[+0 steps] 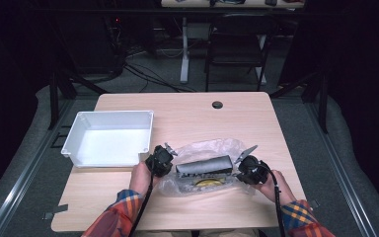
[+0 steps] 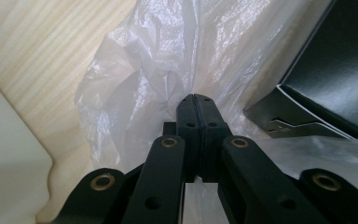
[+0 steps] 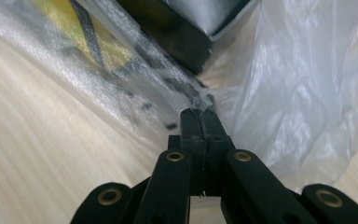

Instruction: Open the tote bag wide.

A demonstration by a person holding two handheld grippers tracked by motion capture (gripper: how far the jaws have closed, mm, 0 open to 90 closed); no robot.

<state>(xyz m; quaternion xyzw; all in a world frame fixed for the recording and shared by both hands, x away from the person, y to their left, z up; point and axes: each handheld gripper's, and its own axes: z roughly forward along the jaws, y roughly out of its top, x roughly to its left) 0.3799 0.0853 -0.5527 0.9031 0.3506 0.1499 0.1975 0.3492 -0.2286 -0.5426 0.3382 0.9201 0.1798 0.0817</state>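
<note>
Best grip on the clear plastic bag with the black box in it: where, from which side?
Pinch the plastic bag by its loose film past each short end of the black box, coming in from the two sides. The film bunches free there; left gripper and right gripper are shut on it.

White bin [image 1: 109, 138] sits open-top on the wooden table [image 1: 187, 111], near the left edge, roughly mid-depth. Round cable grommet hole [image 1: 217, 104] near the far edge, right of centre. Behind the table: dark folding chair [image 1: 237, 44], a white desk leg [image 1: 184, 54], loose cables [image 1: 148, 74] on the grey floor.
</note>
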